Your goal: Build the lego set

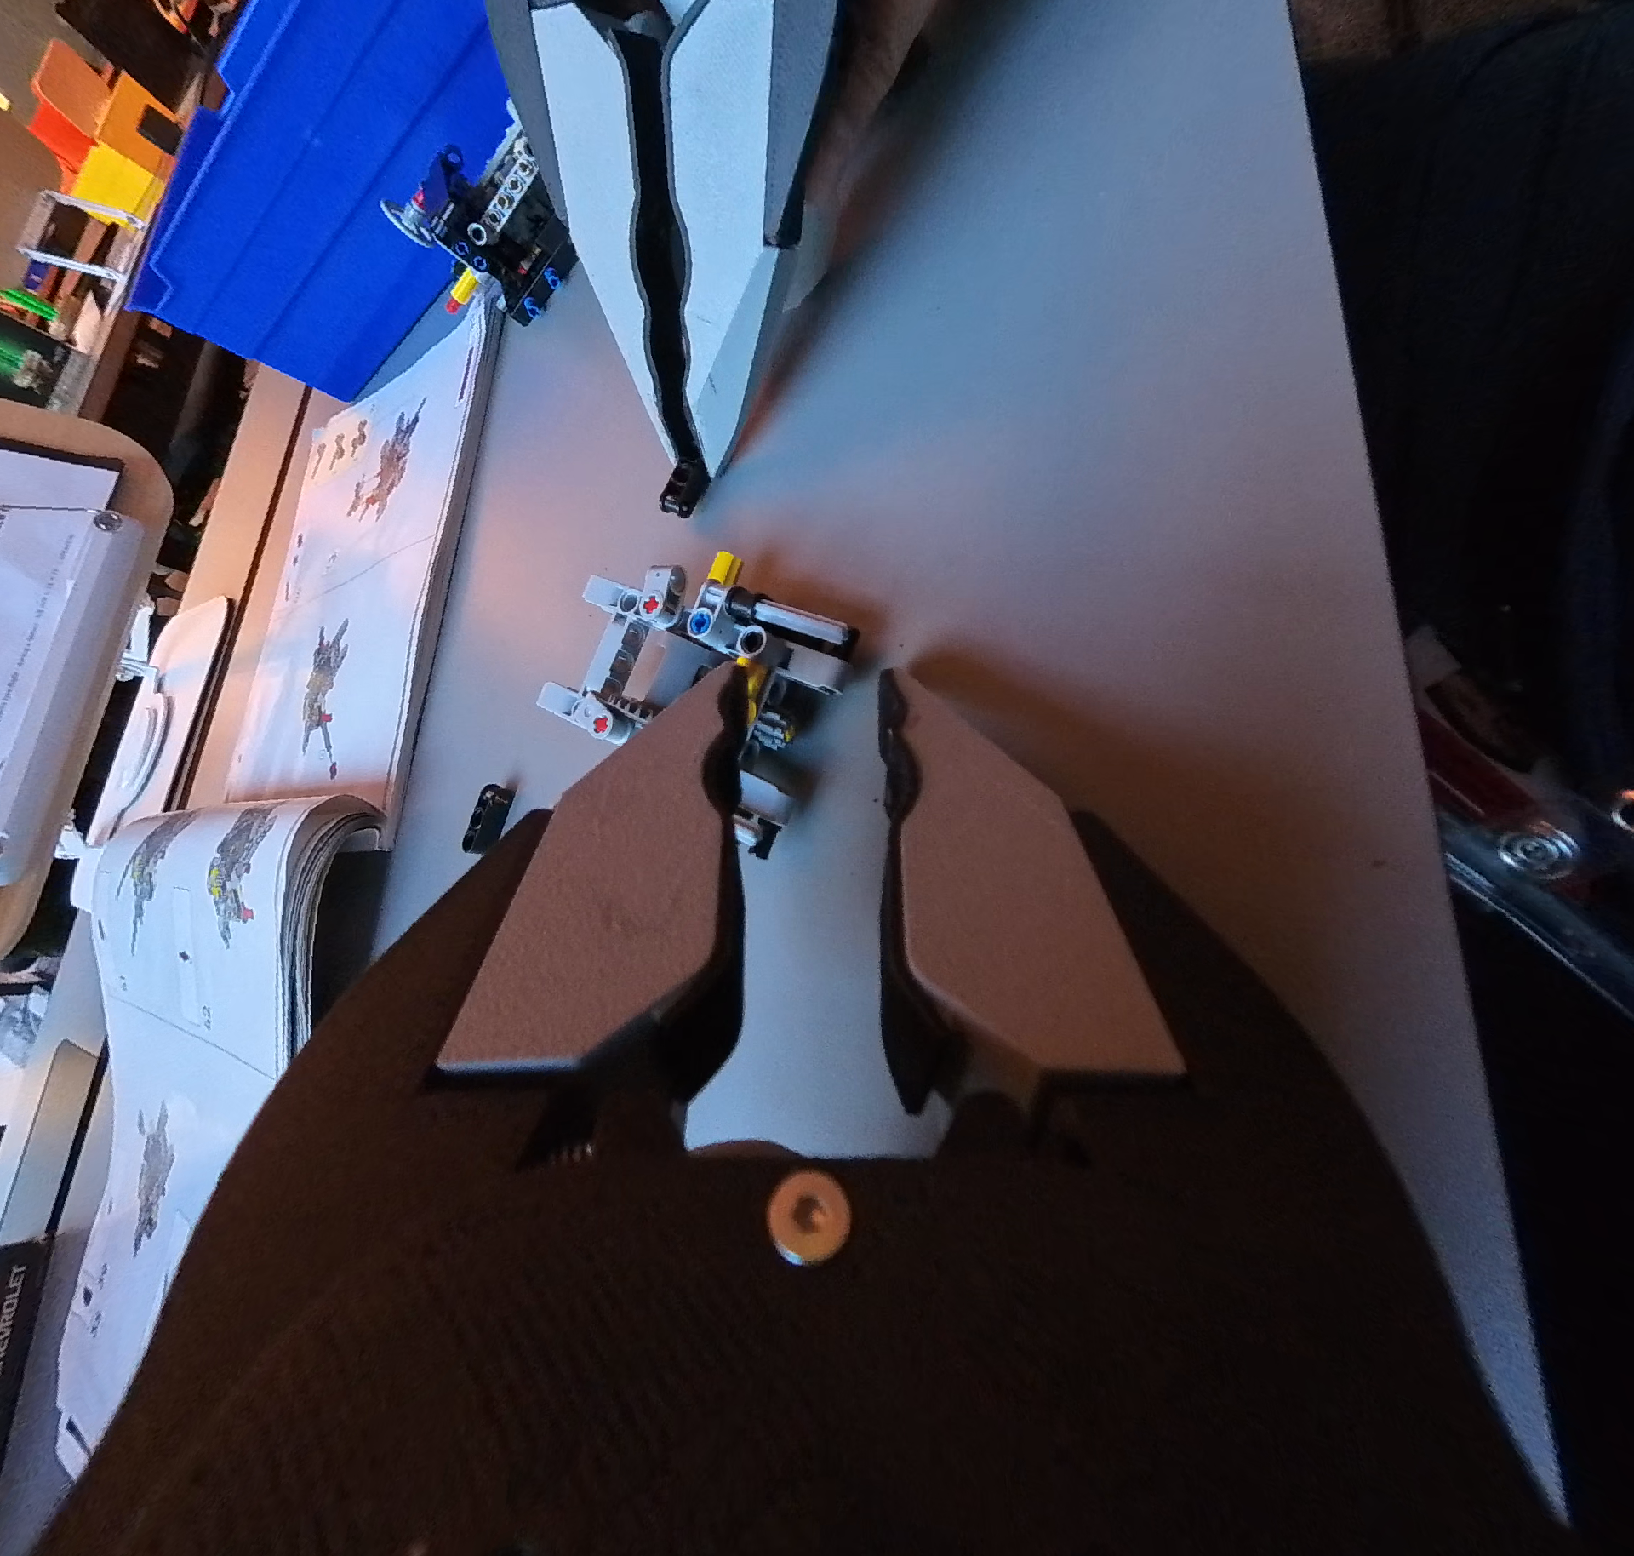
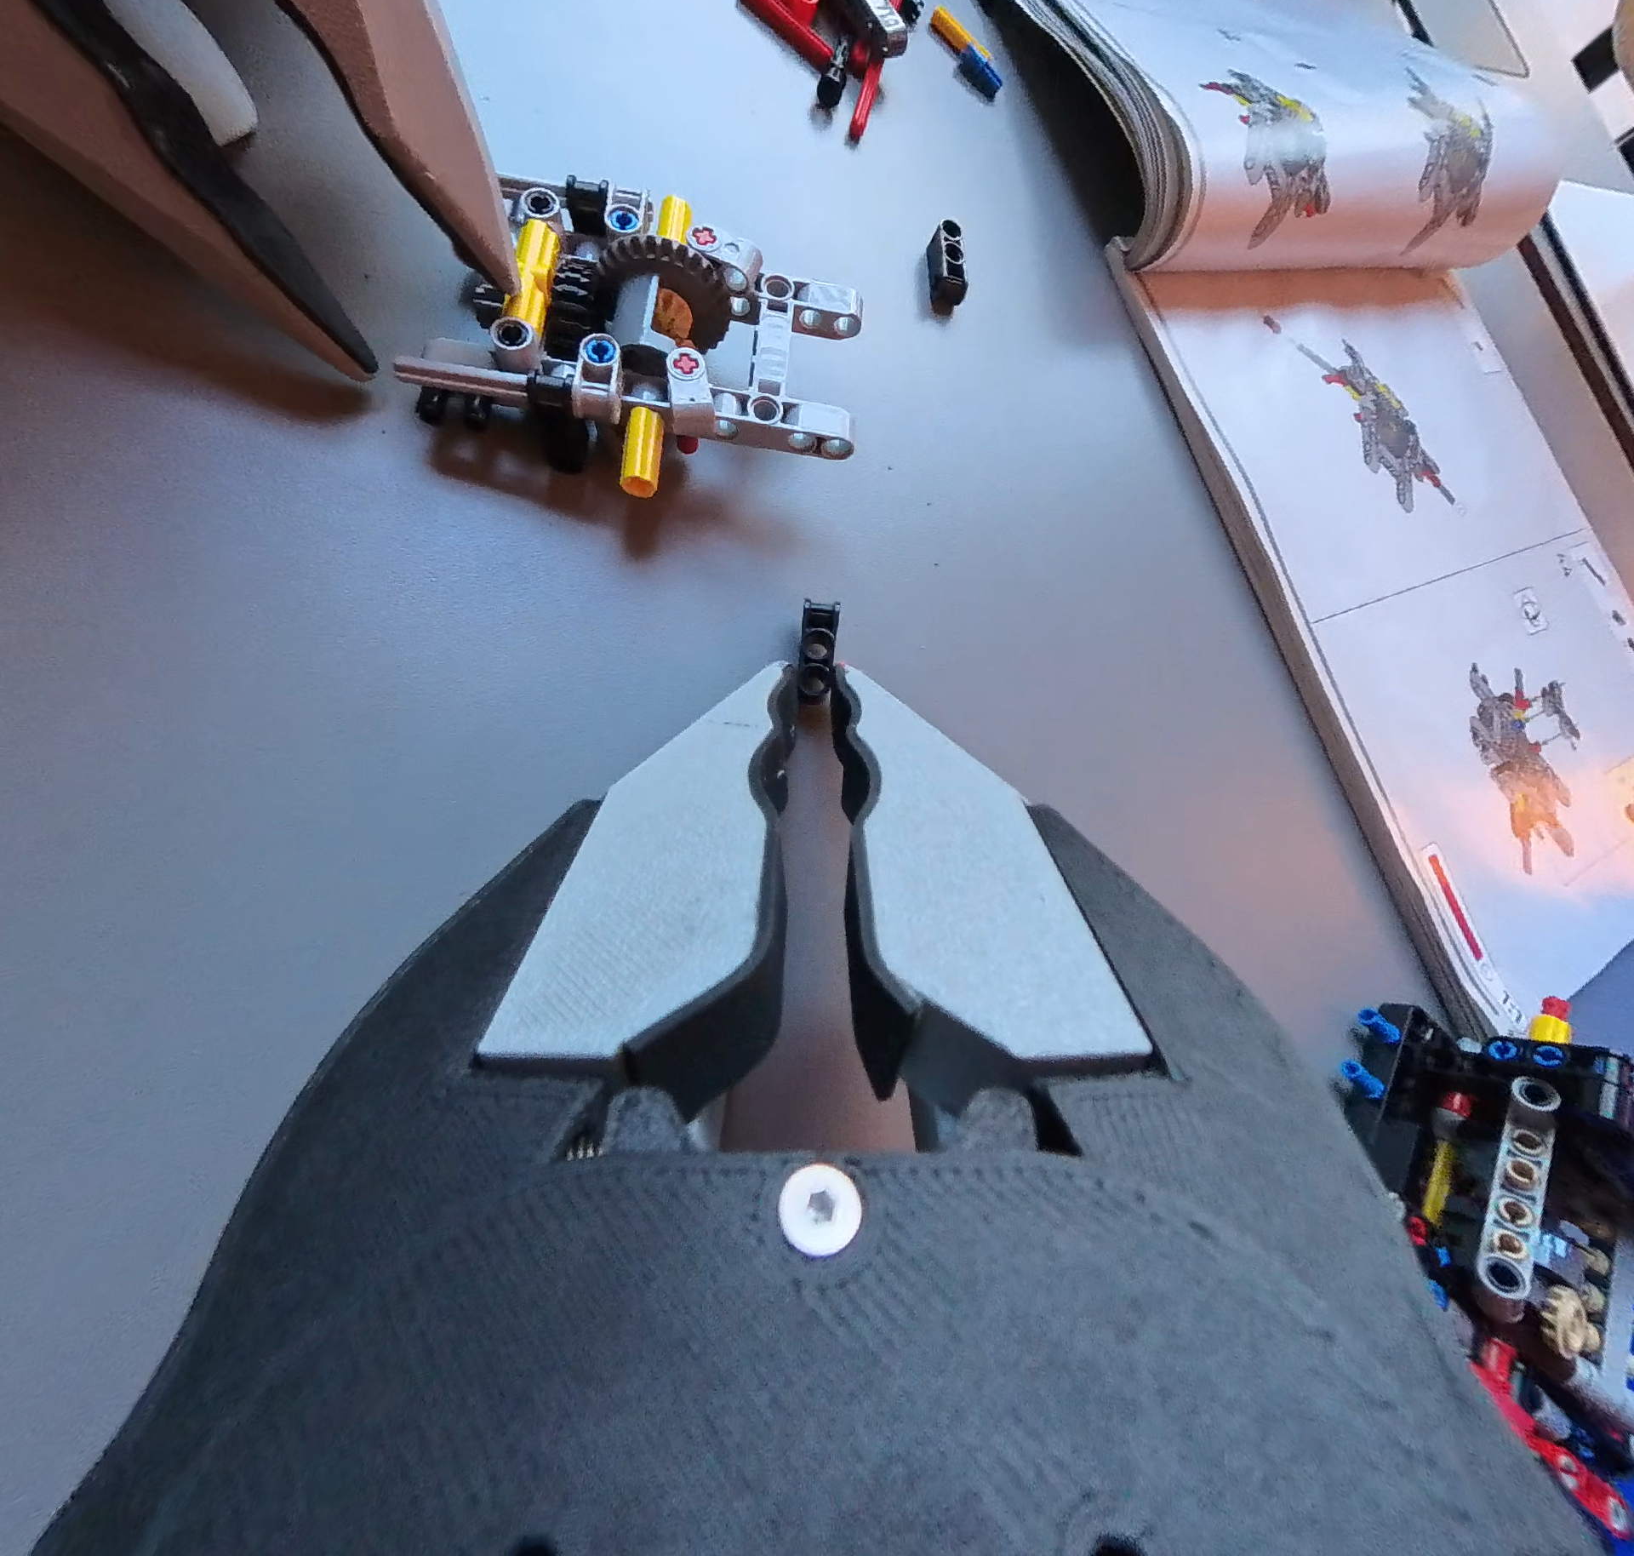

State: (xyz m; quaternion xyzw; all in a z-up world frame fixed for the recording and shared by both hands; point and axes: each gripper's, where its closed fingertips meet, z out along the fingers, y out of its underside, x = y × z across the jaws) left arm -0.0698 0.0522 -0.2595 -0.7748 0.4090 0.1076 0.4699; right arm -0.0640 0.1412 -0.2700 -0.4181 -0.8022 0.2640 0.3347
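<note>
In the left wrist view, we saw the left gripper (image 1: 809,673) with its jaws partly apart over the grey tabletop (image 1: 1061,452). One fingertip (image 1: 729,673) lay against the grey, black and yellow plastic gear-and-beam assembly (image 1: 698,656); the other stood clear of it, so nothing was clamped. One loose short black two-hole connector (image 1: 489,815) lay just left of that assembly. Beyond the assembly, the right gripper (image 1: 685,470) pinched a second small black connector piece (image 1: 681,492). Farther beyond sat one blue plastic bin (image 1: 336,143) and one black beam build (image 1: 513,231).

In the right wrist view, we saw the right gripper's pads pressed on that black piece, just this side of the assembly. One open instruction booklet (image 2: 1379,417) lay to the assembly's right, and one scatter of red, blue and yellow pins (image 2: 840,1) beyond it.
</note>
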